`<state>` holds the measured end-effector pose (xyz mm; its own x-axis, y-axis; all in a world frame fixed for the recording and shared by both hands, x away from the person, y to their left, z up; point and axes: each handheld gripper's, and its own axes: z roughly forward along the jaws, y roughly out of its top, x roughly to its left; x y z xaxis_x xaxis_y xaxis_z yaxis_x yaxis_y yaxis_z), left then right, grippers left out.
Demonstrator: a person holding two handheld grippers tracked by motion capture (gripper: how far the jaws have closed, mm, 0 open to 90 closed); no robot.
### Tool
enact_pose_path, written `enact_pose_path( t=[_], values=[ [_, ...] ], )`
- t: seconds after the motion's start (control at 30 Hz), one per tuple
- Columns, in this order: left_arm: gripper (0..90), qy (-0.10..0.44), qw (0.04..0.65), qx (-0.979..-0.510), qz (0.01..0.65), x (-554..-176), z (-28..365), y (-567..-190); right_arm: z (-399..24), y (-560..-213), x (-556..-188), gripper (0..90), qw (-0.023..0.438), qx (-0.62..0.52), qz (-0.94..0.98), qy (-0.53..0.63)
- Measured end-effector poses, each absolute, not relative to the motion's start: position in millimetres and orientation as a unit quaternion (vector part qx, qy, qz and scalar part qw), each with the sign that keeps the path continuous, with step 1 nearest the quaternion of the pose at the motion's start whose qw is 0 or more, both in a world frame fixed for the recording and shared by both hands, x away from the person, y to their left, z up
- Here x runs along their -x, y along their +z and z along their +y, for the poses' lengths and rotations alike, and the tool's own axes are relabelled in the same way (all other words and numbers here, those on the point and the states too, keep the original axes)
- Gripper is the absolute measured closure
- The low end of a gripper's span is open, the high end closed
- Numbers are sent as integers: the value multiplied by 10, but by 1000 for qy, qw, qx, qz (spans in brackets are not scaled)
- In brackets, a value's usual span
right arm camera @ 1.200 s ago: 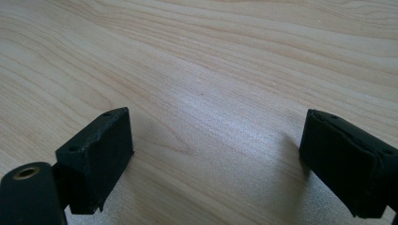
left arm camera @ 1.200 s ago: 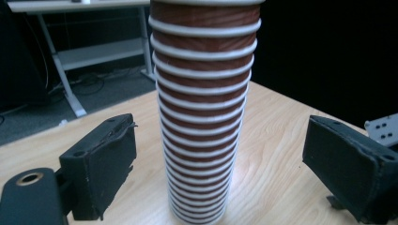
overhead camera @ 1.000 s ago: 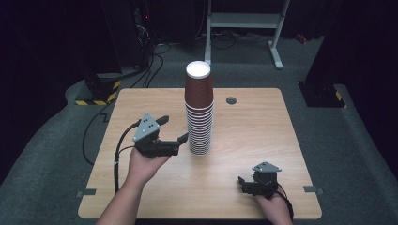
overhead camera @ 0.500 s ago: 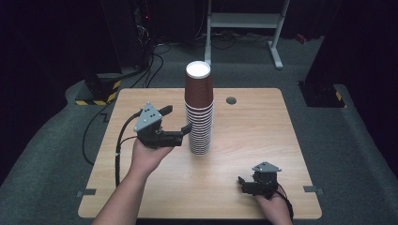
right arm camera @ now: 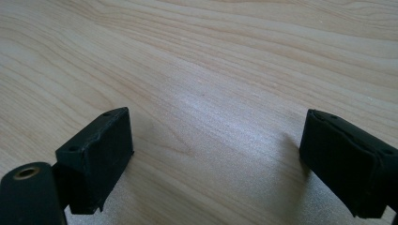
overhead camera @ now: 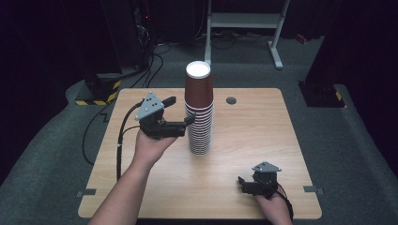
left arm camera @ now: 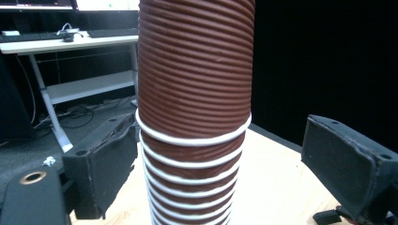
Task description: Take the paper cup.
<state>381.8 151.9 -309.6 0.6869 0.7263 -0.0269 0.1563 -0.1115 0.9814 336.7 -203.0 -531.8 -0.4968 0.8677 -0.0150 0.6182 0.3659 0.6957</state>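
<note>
My left gripper gapes wide around the cup stack, gripping nothing; the light, crushable paper wants a gentle squeeze below the top cup's rim.

My right gripper rests open, empty.

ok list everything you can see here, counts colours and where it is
stack of paper cups: one tall stack, too many to count, brown with white rims, upright mid-table
table: one, light wood, centre of the high view
grommet hole: one, dark, far side of the table right of the stack
white frame: one, on the floor beyond the table
yellow-black striped block: one, on the floor off the far left corner
cables: several, black, on the floor behind
left gripper: one, black with grey plate, open, jaws either side of the stack
right gripper: one, black with grey plate, open, low over the near right of the table
</note>
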Motion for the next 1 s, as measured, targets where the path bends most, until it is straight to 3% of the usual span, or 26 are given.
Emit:
enact_pose_path(
  t=[1.0],
  values=[
    [105,255,601,-696,299,-4158,1338,-2745,-2030,-5318,-3366,98,194,-462,803,321]
  ],
)
